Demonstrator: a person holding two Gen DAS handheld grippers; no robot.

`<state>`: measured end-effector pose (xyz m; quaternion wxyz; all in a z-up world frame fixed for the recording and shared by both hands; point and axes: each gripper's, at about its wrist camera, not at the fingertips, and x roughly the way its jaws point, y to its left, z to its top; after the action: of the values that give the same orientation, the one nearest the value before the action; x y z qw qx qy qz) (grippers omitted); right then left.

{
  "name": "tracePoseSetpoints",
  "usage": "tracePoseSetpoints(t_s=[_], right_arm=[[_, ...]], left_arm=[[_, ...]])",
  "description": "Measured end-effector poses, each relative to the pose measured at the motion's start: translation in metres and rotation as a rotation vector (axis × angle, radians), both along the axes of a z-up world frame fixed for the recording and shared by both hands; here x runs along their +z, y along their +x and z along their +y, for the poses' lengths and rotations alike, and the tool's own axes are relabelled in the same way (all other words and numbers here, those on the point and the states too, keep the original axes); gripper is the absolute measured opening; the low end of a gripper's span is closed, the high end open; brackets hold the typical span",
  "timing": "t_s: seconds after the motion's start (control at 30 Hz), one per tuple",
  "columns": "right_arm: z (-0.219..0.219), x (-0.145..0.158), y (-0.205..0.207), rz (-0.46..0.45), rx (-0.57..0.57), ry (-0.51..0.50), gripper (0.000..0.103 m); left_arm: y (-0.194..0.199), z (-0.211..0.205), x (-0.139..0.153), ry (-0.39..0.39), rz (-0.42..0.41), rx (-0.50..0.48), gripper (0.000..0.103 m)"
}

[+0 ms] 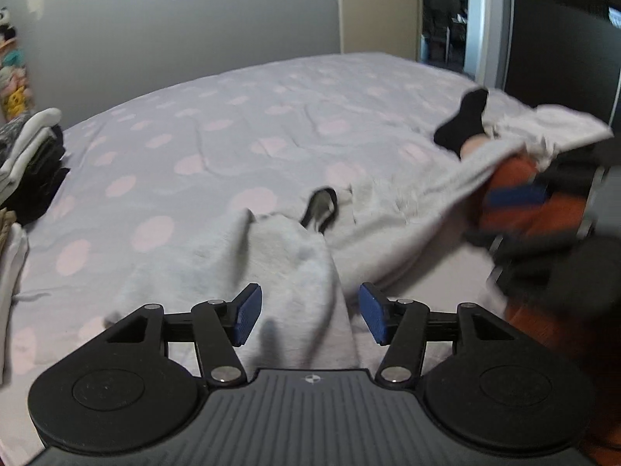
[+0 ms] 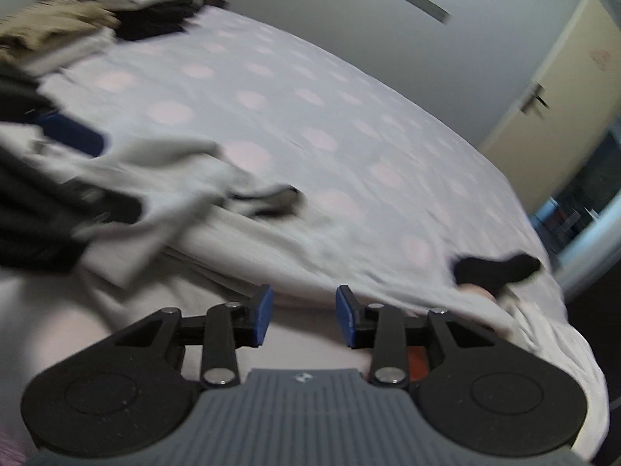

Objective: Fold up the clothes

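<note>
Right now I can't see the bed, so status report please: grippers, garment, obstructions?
Left gripper open, right gripper open, neither gripping. Grey garment rumpled on bed. Black sock lying at its far end.

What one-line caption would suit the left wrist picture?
Open left gripper above a crumpled pale grey garment on a pink-dotted bedspread, black sock beyond.

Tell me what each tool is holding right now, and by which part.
Nothing. The left tool is open over the grey garment; the right tool is open too, pads clear of the cloth.
</note>
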<state>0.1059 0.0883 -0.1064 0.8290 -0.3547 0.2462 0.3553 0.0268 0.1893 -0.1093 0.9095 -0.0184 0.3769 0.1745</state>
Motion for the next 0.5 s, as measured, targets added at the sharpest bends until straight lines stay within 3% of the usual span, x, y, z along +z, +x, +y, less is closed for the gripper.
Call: tracePoseSetpoints(t_s=[0.07, 0.13, 0.2, 0.27, 0.5], right_arm=[[-0.005, -0.001, 0.008, 0.014, -0.031, -0.002, 0.041], [-0.007, -0.002, 0.014, 0.032, -0.045, -0.001, 0.044], [-0.005, -0.003, 0.017, 0.030, -0.037, -0.007, 0.045], [0.000, -0.005, 0.018, 0.026, -0.025, -0.014, 0.048], [0.029, -0.010, 0.046, 0.029, 0.011, -0.040, 0.049]], left_arm=[[0.006, 0.000, -0.012, 0.026, 0.036, 0.014, 0.064], [0.012, 0.001, -0.023, 0.051, 0.072, 0.028, 0.053], [0.009, 0.006, -0.026, 0.061, 0.069, 0.056, 0.025], [-0.001, 0.017, -0.021, 0.047, 0.024, 0.090, 0.012], [-0.042, 0.062, 0.005, 0.051, -0.036, 0.254, 0.010]])
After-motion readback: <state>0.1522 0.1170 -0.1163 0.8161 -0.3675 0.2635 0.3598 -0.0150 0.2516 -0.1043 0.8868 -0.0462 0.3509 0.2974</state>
